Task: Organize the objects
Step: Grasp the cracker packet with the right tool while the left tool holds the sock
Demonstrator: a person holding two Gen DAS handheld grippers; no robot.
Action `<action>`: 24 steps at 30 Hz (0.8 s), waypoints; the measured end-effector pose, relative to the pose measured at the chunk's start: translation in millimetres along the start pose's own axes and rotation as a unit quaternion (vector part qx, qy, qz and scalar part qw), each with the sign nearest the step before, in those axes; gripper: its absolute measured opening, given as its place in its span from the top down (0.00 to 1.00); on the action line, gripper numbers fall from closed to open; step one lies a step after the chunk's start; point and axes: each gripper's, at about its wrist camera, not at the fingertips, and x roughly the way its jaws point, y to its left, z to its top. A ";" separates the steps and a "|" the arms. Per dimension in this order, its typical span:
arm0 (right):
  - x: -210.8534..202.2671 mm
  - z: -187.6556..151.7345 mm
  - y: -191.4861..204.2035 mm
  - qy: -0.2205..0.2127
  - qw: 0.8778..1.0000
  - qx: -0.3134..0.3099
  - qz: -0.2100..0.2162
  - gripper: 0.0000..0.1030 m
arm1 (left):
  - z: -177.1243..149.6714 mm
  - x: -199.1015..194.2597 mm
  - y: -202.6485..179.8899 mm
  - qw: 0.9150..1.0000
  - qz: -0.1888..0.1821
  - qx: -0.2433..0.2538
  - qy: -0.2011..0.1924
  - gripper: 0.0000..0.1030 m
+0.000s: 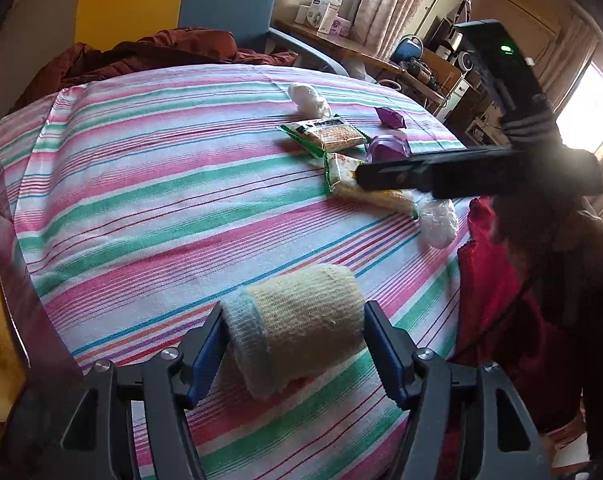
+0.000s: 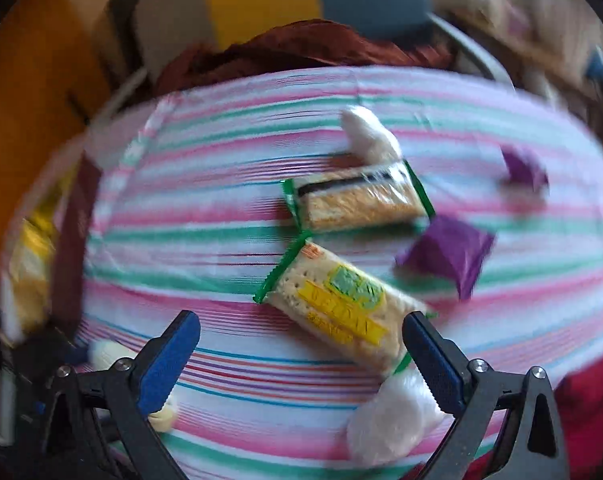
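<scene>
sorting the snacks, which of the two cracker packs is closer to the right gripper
The cracker pack with the yellow label, lying slanted right in front of the right gripper. The other cracker pack, with a dark stripe, lies farther away.

Daylight glares from the window [image 1: 593, 108]; right wrist view motion-blurred, edges fisheye-warped.

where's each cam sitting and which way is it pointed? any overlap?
Left wrist: on the left tool, angled down across the striped tablecloth; a rolled sock sits between its fingers, the right tool crosses beyond.
Right wrist: on the right tool, tilted down, blurred, fingers apart above a cracker pack.
Shared: both cracker packs, purple wrappers, white bundles.
</scene>
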 end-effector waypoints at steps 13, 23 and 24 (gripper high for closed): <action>54.5 11.3 -29.3 0.086 0.994 -0.061 0.006 0.20 | 1.3 7.5 7.4 1.000 -0.016 -0.021 0.004 0.30; 28.7 1.3 -6.8 0.047 0.998 -0.015 0.045 0.53 | 1.0 -6.9 -6.0 1.000 0.008 0.014 -0.012 0.37; 26.6 1.3 -5.6 0.041 0.998 -0.010 0.049 0.53 | 1.4 -11.4 -6.7 1.000 0.010 0.015 -0.018 0.37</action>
